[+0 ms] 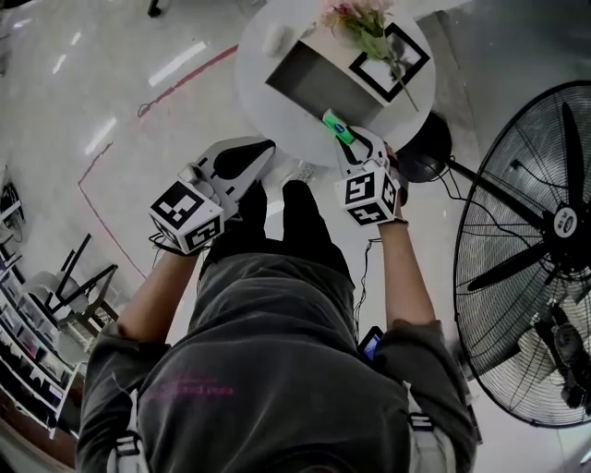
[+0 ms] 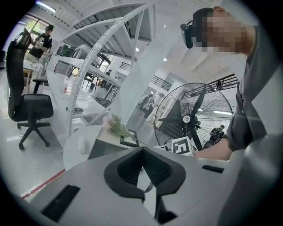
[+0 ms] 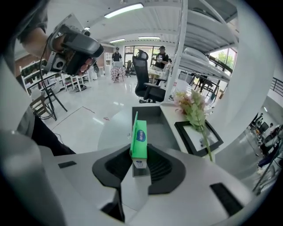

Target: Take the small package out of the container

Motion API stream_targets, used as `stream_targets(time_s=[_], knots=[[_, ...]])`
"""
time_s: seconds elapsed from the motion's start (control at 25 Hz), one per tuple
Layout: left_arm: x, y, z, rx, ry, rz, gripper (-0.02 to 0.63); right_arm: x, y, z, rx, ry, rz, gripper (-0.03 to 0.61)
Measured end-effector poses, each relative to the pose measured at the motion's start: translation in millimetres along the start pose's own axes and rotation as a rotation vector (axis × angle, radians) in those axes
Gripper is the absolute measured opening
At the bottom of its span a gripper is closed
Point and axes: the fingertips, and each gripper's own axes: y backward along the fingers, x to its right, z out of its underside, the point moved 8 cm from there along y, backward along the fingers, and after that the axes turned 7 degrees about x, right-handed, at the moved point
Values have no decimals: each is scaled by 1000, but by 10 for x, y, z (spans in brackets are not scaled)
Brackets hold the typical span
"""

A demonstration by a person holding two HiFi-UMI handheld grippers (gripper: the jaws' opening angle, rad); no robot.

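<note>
- head view puts the large black wire-caged floor fan point(image 1: 545, 240) just off the person's right elbow; i judge it the main limit on room, so any pull-back should come towards the body, not swing out to the right.
- round white bench point(image 1: 254, 92) has bare top on its left side and a curved near edge just below the right tool; that near-left area looks like the easiest place to set something down.
- grey open-topped box container point(image 1: 319, 83) sits mid-bench, and its inside shows nothing else that i can see. its near wall is the edge to keep clear of.
- black square picture frame point(image 1: 392, 60) and a pink artificial flower point(image 1: 360, 23) with a green stem lie just right of the container, so drifting right crowds them.
- left tool point(image 1: 254, 157) hangs off the bench to the left, its jaws pressed together on nothing, well apart from the work.
- right tool point(image 3: 140, 154) is pinching the small green flat package point(image 3: 139, 137) by its lower end, with the package standing upright. it is held up on the near side of the container point(image 3: 152, 117), over the bench's near edge.
- the grip is low on a tall, thin thing, so i judge that it could tip; keeping it upright and moving slowly would serve best.
</note>
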Motion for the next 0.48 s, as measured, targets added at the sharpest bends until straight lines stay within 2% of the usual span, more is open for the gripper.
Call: stream_targets(time_s=[0.2,0.48], knots=[[38,77,-135,16,-33,20,15,44,173,-189,30,3,57,107],[134,240,-399,50,-83,41,15,83,586,-591,135,-52,138,106]])
